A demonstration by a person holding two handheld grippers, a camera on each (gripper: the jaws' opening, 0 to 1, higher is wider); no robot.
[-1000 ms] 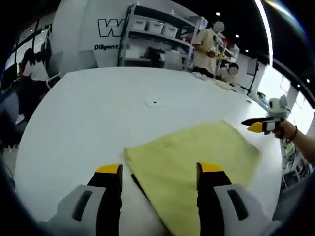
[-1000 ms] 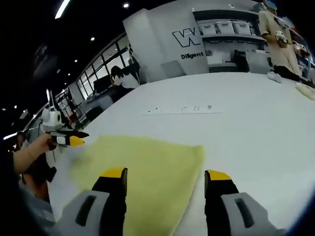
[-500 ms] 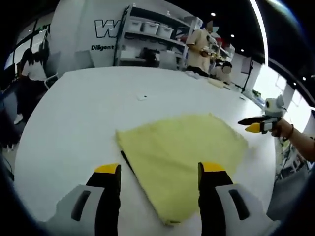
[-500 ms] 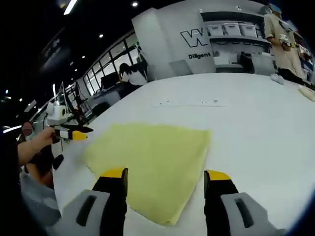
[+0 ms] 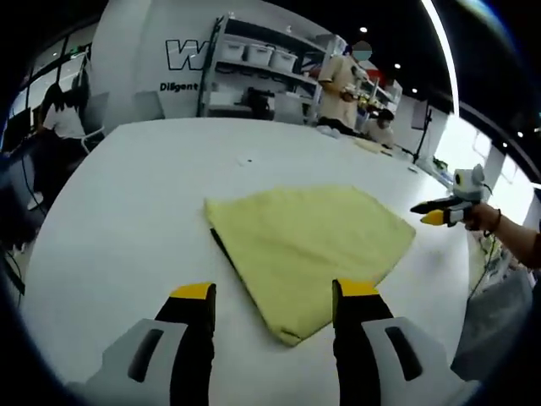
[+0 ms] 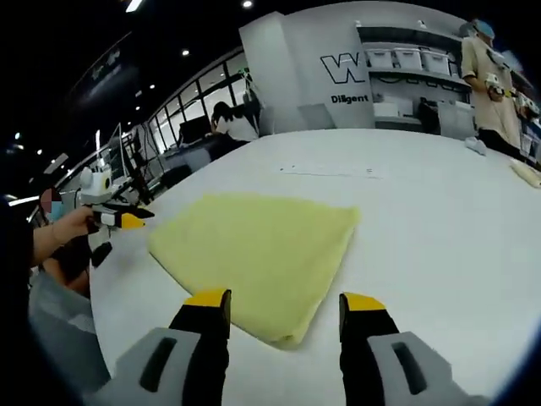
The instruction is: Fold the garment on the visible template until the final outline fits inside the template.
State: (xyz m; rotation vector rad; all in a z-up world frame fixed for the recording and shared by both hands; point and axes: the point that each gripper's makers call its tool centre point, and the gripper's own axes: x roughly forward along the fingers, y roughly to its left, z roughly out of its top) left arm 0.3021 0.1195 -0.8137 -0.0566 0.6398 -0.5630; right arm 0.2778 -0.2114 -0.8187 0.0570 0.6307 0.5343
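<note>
A pale yellow garment [image 5: 308, 245] lies folded flat on the white table [image 5: 127, 211], its near corner pointing toward my left gripper [image 5: 275, 292]. That gripper hovers open just short of the corner, with nothing between its fingers. A thin dark line [image 5: 221, 248] runs along the garment's left edge. In the right gripper view the garment [image 6: 262, 249] spreads ahead of my right gripper [image 6: 285, 300], which is open and holds nothing. The right gripper [image 5: 441, 211] shows in a hand past the garment's right side. The left gripper [image 6: 118, 218] shows in a hand off the garment's left corner.
Faint printed marks [image 6: 330, 172] cross the table [image 6: 439, 237] beyond the garment. Shelves with bins [image 5: 254, 59] and a standing person [image 5: 342, 85] are at the far side. Another person [image 5: 59, 118] sits at the left. The table edge curves close at both sides.
Both grippers have drawn back from the garment, so its near corner now lies at or beyond the fingertips. The garment itself stays flat and in place.
</note>
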